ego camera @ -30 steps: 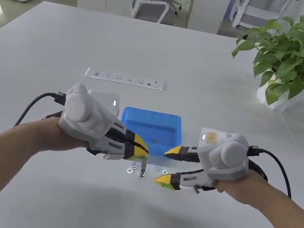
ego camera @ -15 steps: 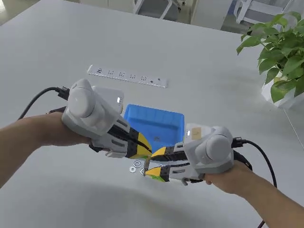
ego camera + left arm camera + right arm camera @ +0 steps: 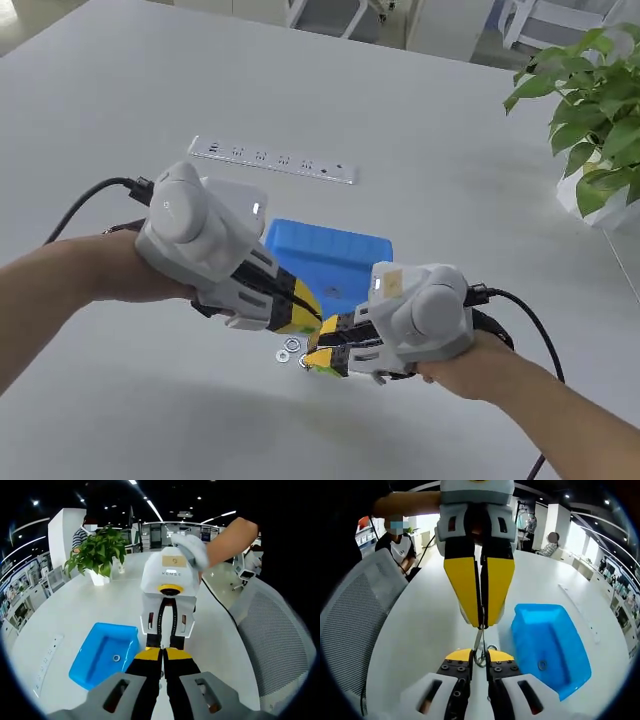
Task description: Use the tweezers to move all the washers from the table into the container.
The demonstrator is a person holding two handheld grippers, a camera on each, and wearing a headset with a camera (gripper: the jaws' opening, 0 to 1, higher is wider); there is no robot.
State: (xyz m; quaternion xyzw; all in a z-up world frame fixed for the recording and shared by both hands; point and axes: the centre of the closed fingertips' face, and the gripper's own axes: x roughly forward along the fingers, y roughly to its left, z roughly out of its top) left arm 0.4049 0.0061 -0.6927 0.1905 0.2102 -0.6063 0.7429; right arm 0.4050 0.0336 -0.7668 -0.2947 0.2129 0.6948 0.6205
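L & R tongs meet tip to tip low over desk. Left tongs pressed shut on 1 tweezers. Right tongs nipped in on its lower end. 2 washers on desk by the tips. 1 washer inside blue container. 1 power strip beyond.

light: bright, even, from ceiling strips | shadows: soft | focus: sharp | edges: fisheye-bent in gripper views
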